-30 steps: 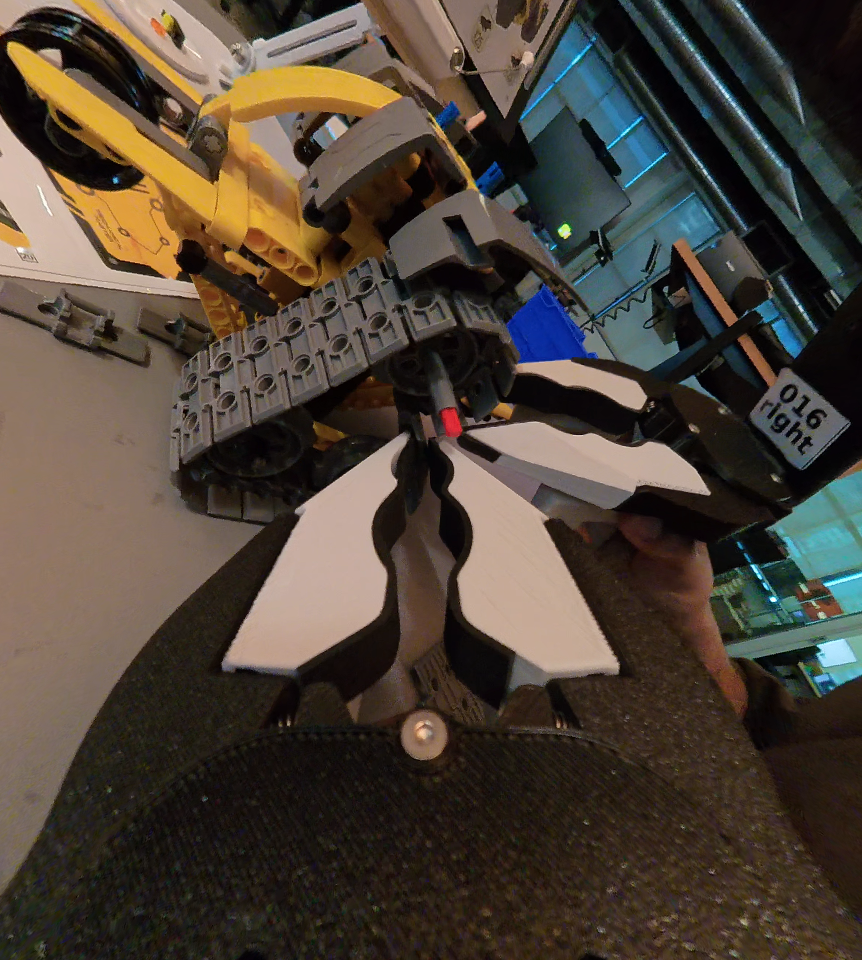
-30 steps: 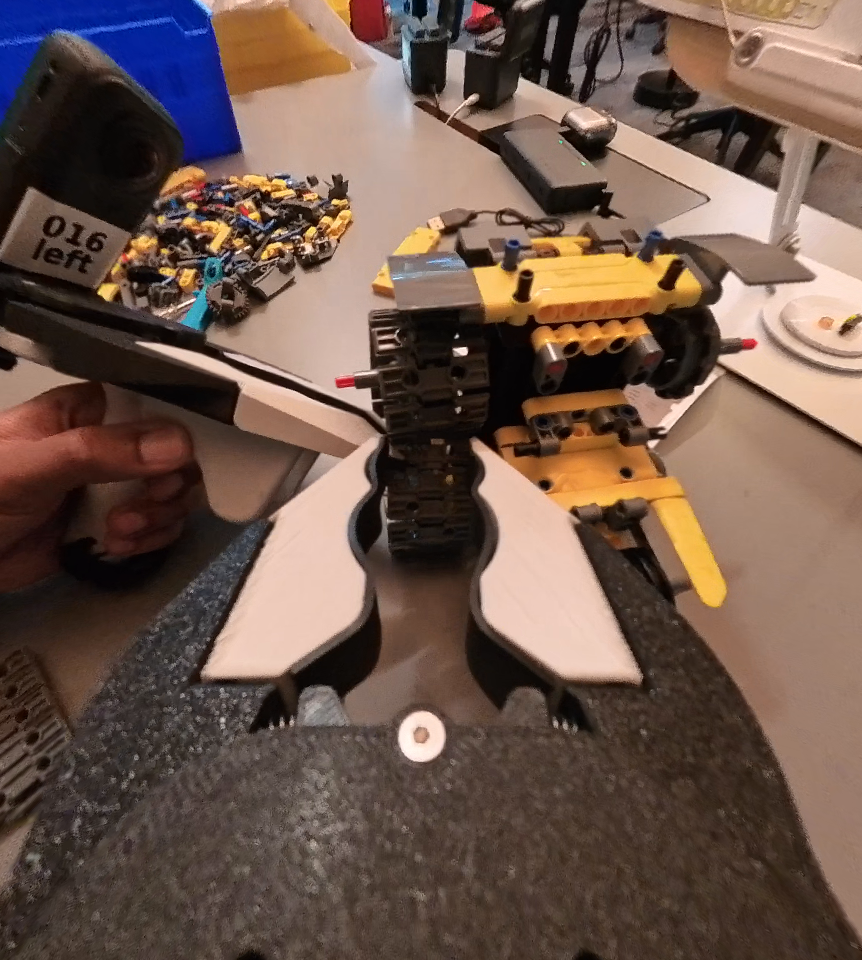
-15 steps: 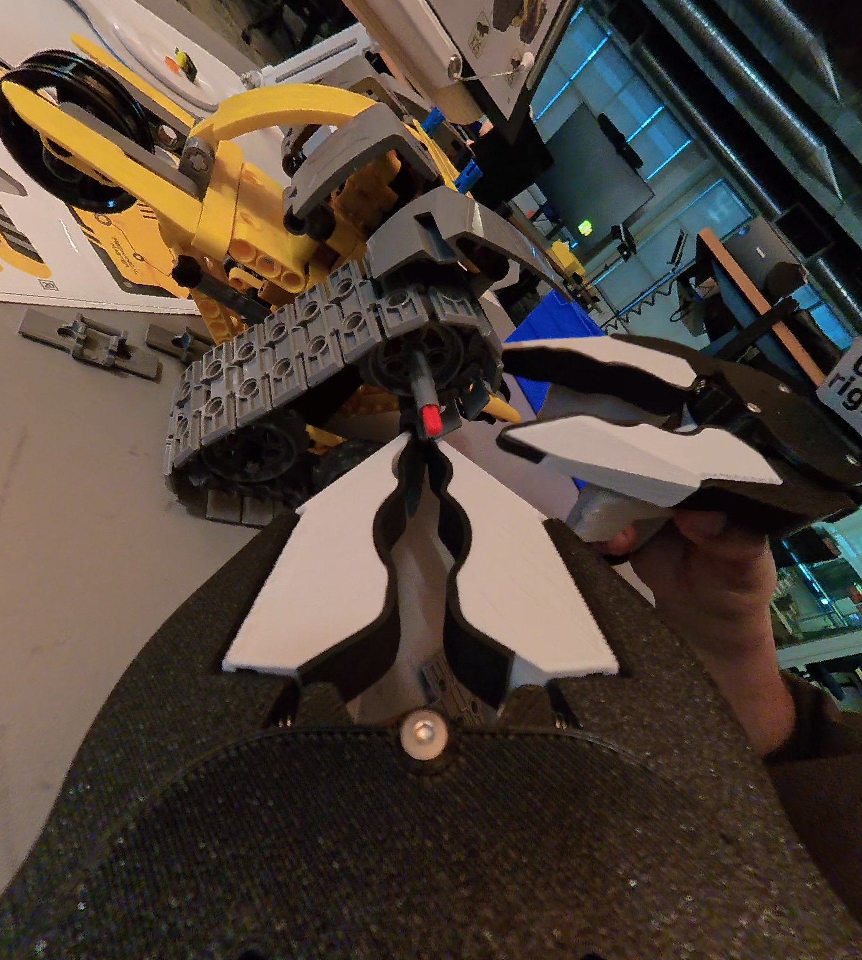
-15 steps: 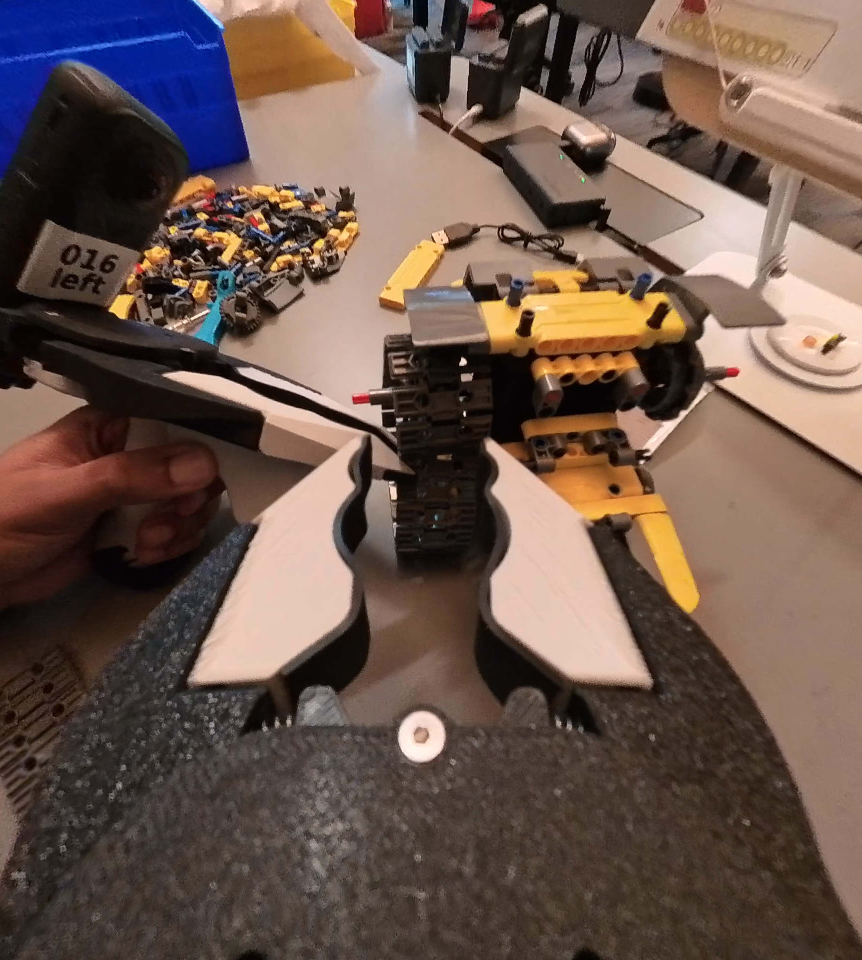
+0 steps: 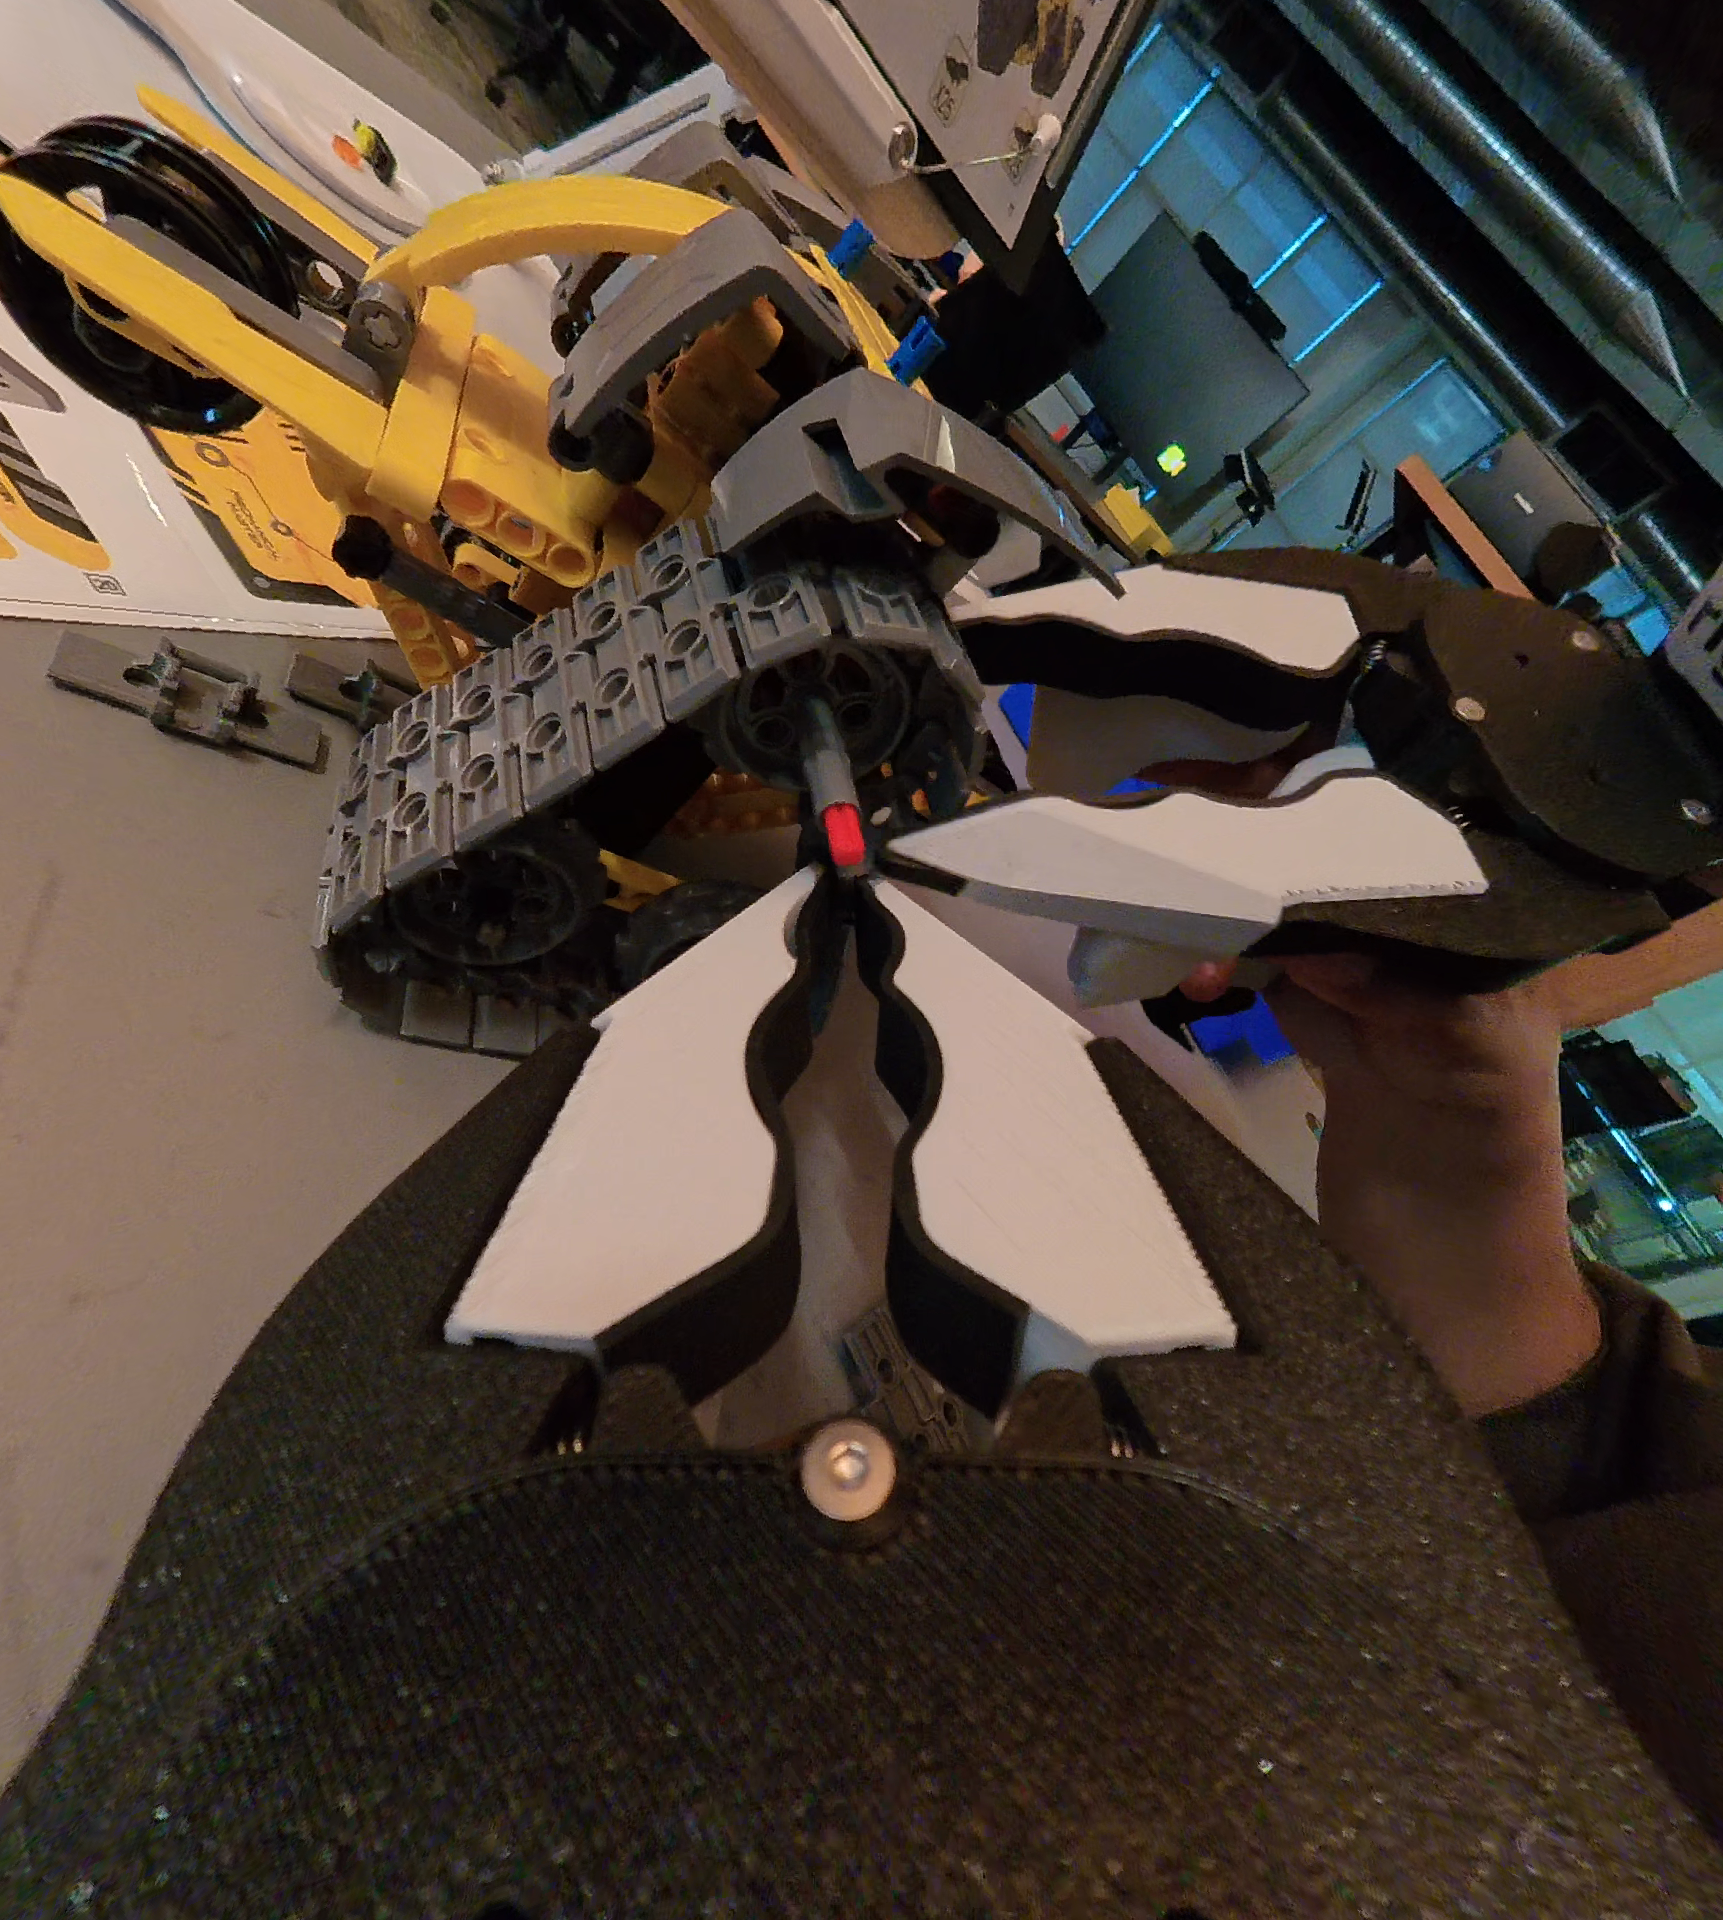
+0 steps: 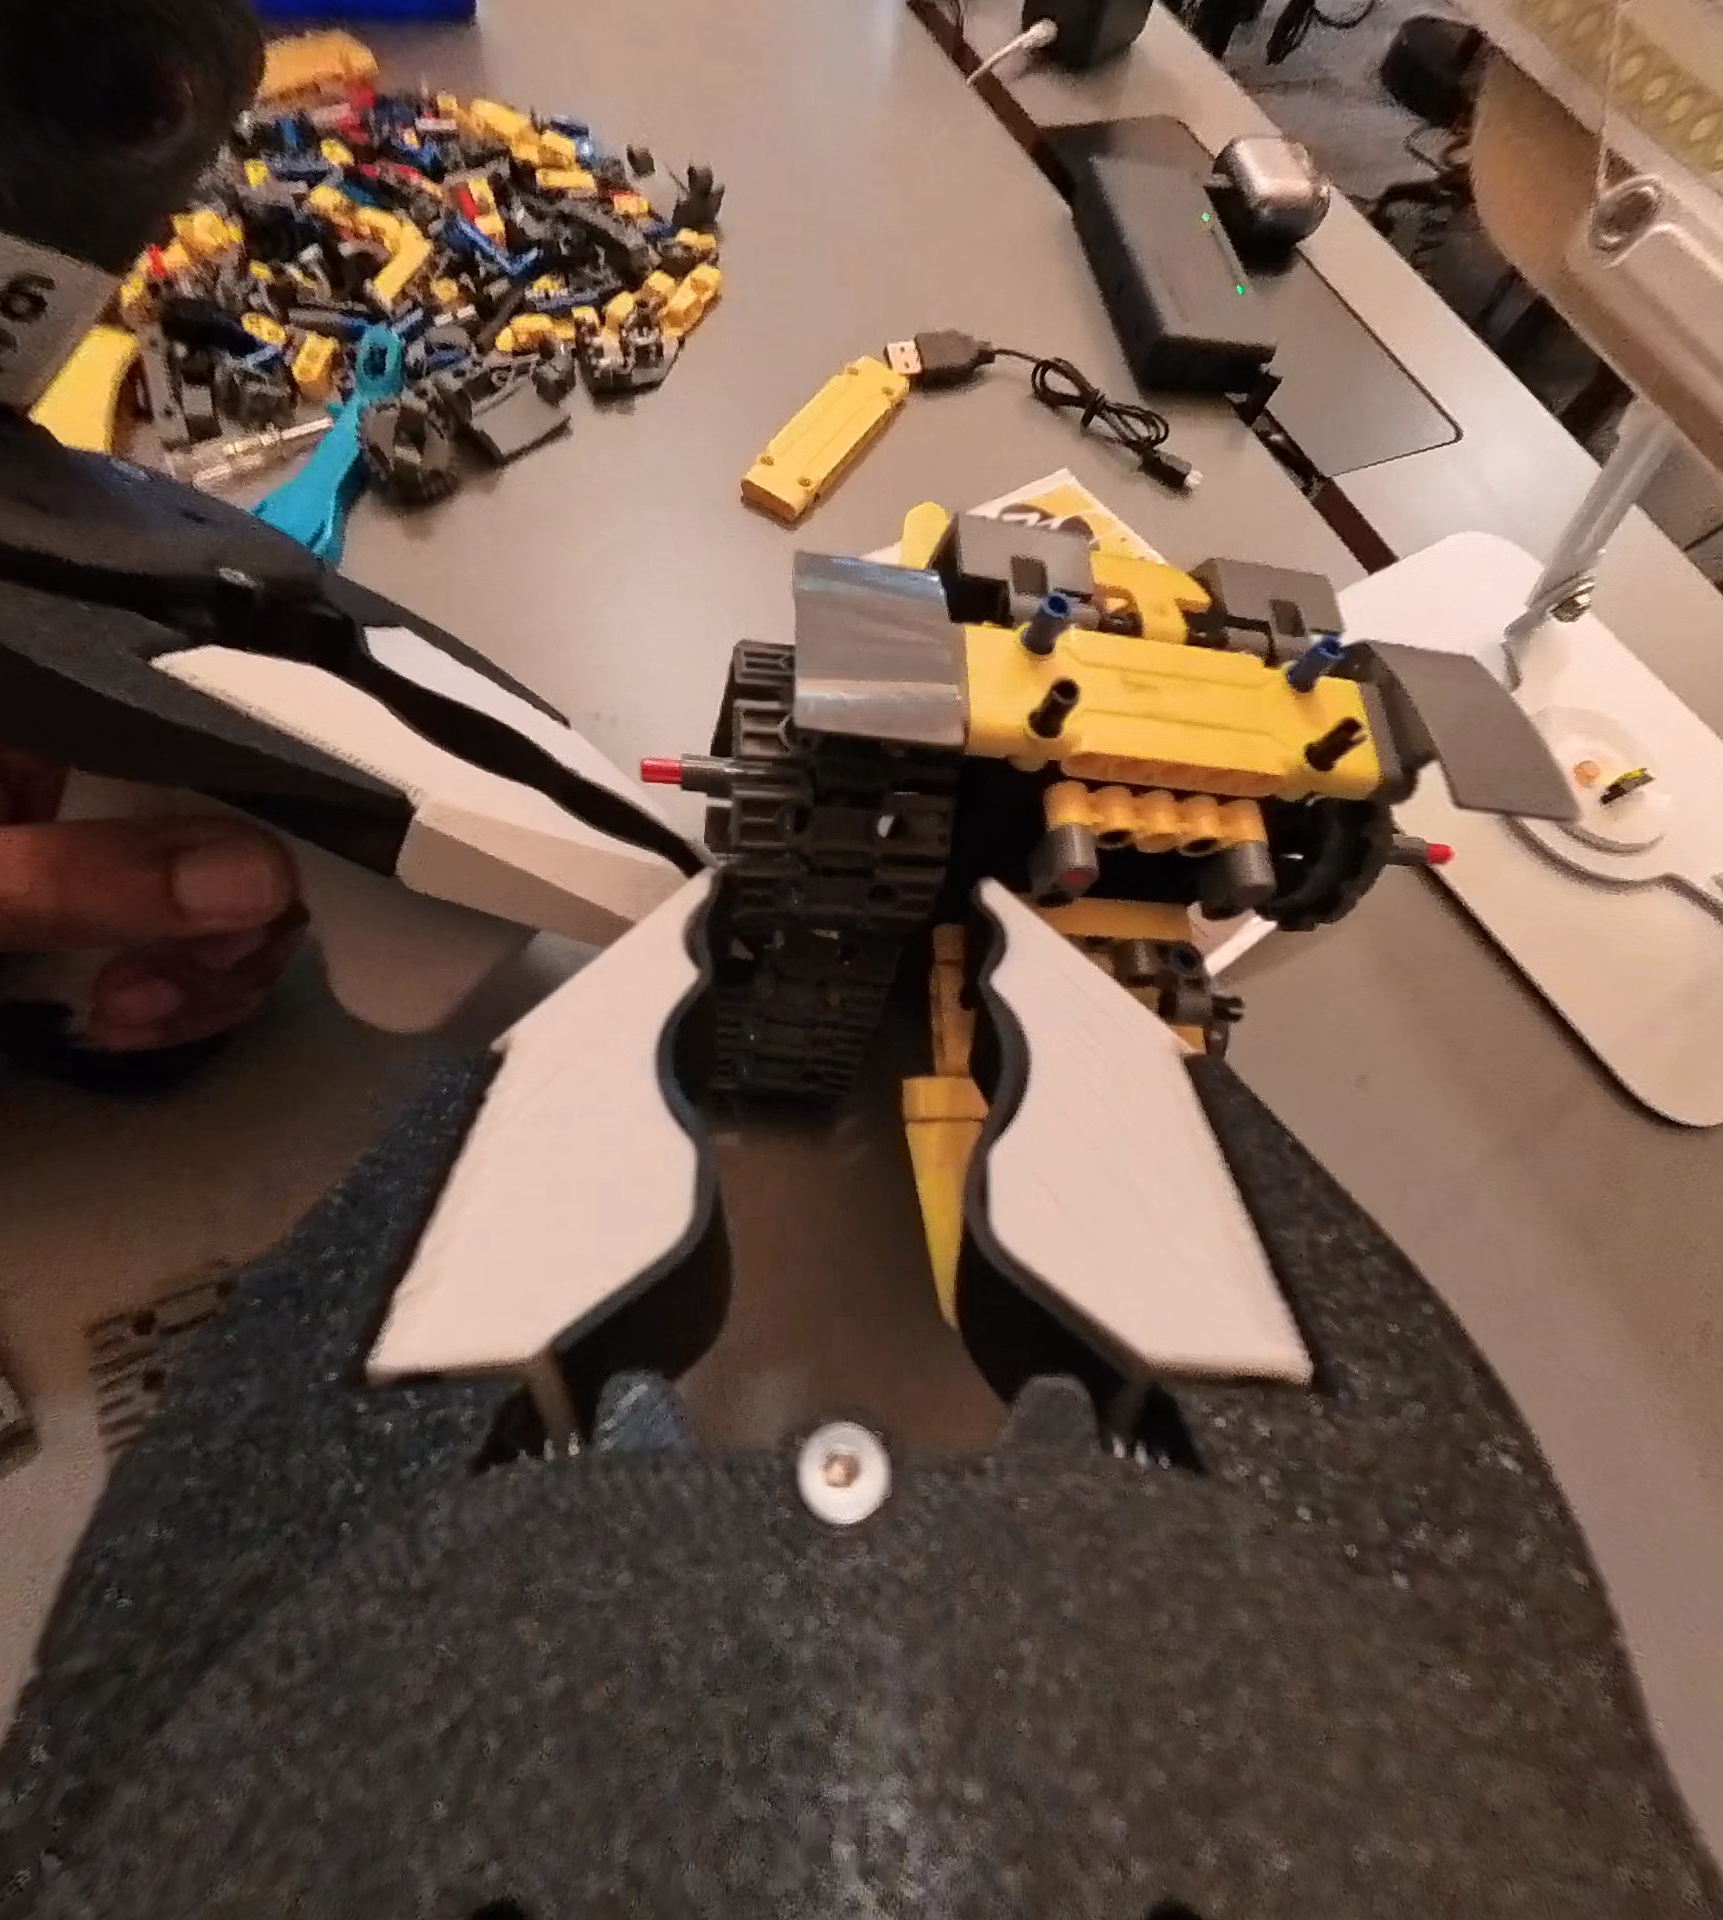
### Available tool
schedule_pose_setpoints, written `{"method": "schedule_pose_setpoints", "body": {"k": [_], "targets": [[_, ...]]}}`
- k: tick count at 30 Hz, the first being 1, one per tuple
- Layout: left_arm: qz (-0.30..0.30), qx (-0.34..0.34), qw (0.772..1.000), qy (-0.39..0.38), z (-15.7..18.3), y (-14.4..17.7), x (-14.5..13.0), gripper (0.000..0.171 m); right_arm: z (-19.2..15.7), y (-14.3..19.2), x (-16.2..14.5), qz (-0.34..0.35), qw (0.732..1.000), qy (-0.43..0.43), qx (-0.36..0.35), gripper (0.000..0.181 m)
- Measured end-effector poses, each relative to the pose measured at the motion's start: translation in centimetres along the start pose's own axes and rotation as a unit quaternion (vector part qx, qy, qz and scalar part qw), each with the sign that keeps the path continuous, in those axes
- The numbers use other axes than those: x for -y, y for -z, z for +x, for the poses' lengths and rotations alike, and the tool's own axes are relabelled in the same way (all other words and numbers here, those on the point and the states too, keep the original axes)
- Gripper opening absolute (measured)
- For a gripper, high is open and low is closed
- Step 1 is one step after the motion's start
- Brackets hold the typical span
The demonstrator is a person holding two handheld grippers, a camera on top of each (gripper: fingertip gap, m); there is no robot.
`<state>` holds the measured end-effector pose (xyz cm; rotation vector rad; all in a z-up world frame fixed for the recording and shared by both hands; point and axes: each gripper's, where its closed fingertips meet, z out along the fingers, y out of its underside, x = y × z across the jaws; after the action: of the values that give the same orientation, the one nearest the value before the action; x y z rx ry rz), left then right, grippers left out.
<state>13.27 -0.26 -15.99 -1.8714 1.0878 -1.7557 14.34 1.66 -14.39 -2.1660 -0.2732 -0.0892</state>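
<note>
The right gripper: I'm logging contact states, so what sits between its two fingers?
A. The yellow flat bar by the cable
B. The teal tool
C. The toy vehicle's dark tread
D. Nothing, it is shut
C: in the right wrist view the right gripper is open with a finger on either side of the toy vehicle's dark tread; the yellow flat bar and teal tool lie farther back on the table.
</note>
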Motion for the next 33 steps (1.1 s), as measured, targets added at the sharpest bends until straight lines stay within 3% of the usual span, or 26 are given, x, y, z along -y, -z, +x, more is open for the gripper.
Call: {"method": "schedule_pose_setpoints", "body": {"k": [18,25,33], "targets": [[-0.020,0.012,0.999,-0.038,0.4,-0.4,-0.6,0.000,-0.6,0.7,-1.2,-0.051,0.991,-0.019,0.120,0.039],[-0.029,0.029,0.995,-0.096,1.1,-0.7,-1.1,0.001,-0.8,1.0,-1.4,-0.083,0.984,-0.033,0.156,0.039],[-0.039,0.048,0.984,-0.169,1.8,-0.9,-1.5,0.001,-0.9,1.2,-1.4,-0.072,0.981,-0.051,0.170,0.039]]}}
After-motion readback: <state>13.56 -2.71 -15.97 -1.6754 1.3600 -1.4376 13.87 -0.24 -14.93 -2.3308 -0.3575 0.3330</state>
